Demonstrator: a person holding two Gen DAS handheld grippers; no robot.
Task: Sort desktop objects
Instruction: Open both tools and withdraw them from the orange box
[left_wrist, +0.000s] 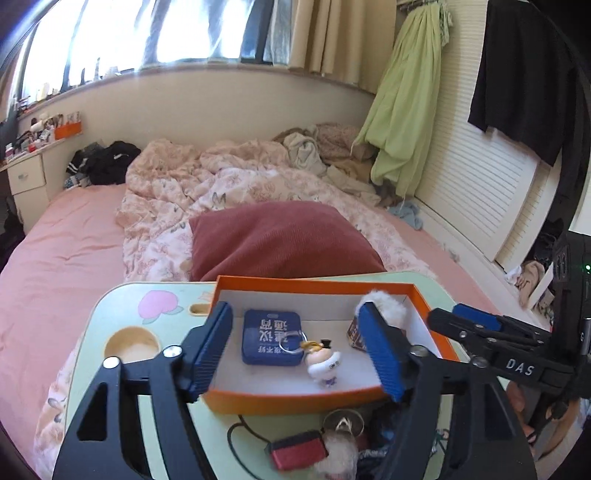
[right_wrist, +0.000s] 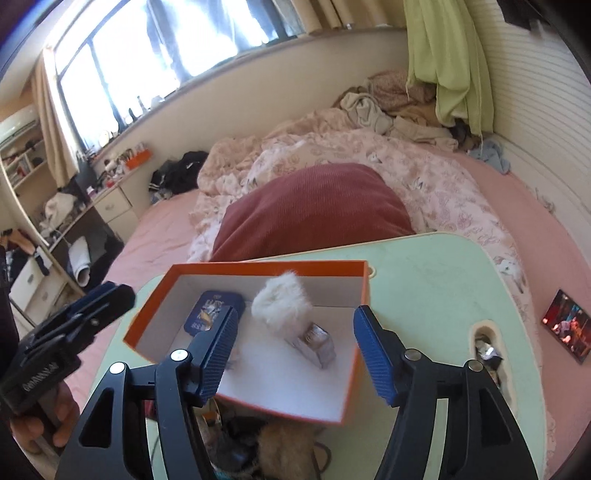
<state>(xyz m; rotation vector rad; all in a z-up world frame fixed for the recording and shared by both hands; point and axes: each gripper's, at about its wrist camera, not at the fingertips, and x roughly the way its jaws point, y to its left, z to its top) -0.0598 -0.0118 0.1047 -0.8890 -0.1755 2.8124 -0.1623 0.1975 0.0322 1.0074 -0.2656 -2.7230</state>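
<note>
Both grippers hang over the orange box (left_wrist: 295, 400), empty, so the step in hand looks like the gap between a drop-off and the next pick. The left gripper (left_wrist: 299, 354) stands with its jaws wide; through the gap show the blue tin (left_wrist: 271, 341) and the figurine (left_wrist: 325, 363), both lying on the box floor at lower centre of the left view, neither touched by a pad. The right gripper (right_wrist: 297, 354) is likewise spread, nothing between its jaws; beyond them, at the centre of the right view, the white pompom (right_wrist: 282, 304) sits in the box against a small carton (right_wrist: 316, 343).

Several things are thus already sorted into the box, which rests on the pale green tray table (right_wrist: 424, 288) at the bottom half of both frames. Unsorted items remain in a heap at the bottom edge, in front of the box: a red case (left_wrist: 297, 448) with a black cord, a second fluffy ball (left_wrist: 338, 456) and some darker bits I cannot make out.

The next move, as I judge it, calls for one gripper to draw back from the box, tip further down toward that heap and close on a single piece; the cord may drag neighbours along.

Both tools point forward and moderately downward. In the left view the right gripper enters from the right edge; in the right view a hand (right_wrist: 48, 417) grips the left tool at lower left.
</note>
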